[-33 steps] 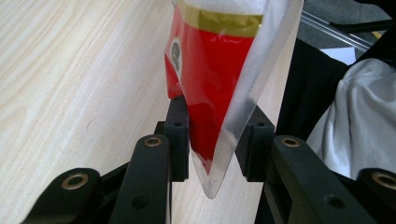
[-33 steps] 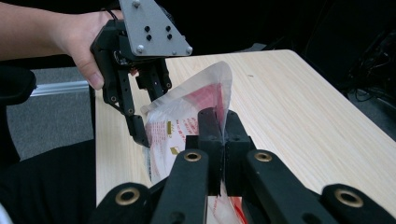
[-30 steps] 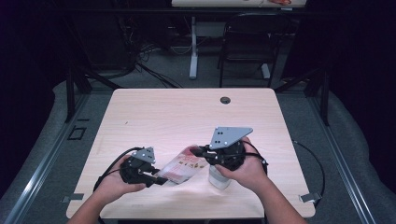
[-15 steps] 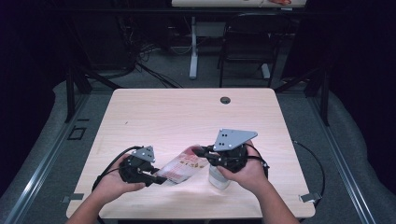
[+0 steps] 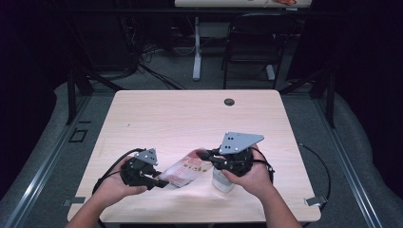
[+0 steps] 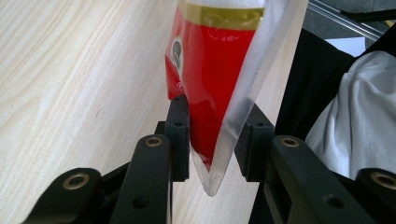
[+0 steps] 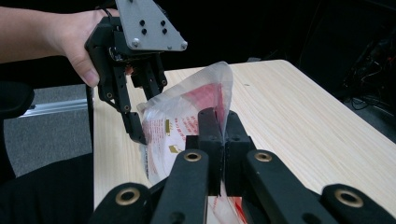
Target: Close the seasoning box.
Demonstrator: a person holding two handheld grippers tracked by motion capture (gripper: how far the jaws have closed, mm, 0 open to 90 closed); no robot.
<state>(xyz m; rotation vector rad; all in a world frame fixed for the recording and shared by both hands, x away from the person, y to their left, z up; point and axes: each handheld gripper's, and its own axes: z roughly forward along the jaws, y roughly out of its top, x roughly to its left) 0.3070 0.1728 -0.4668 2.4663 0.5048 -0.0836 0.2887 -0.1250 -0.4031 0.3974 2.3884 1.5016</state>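
Forearms enter from the bottom edge of the high view, each hand wrapped around a set of black two-jaw tongs. At lower left of that frame the left tongs (image 5: 160, 182) point toward the centre, and in the left gripper view their jaws stand on either side of the bottom corner of a clear plastic pouch with red and gold printing (image 6: 219, 79); the left pad lies against the red face, while the right pad sits just beside the clear sealed edge, so whether they truly pinch it cannot be told. Just right of centre, the right tongs (image 5: 205, 155), topped by a grey three-cornered plate (image 5: 240, 141), are clenched on the pouch's other end; the right gripper view shows the two jaws pressed together with thin film caught between them. The pouch (image 5: 186, 168) hangs stretched between both tongs, low over the near middle of the pale wooden surface (image 5: 190, 118). A small white container (image 5: 222, 180) stands on the surface directly under the right hand. Farther off, a round dark grommet (image 5: 229, 101) sits near the surface's far edge, and beyond it, at the top of the frame, a dark chair (image 5: 249, 52) stands on grey floor.
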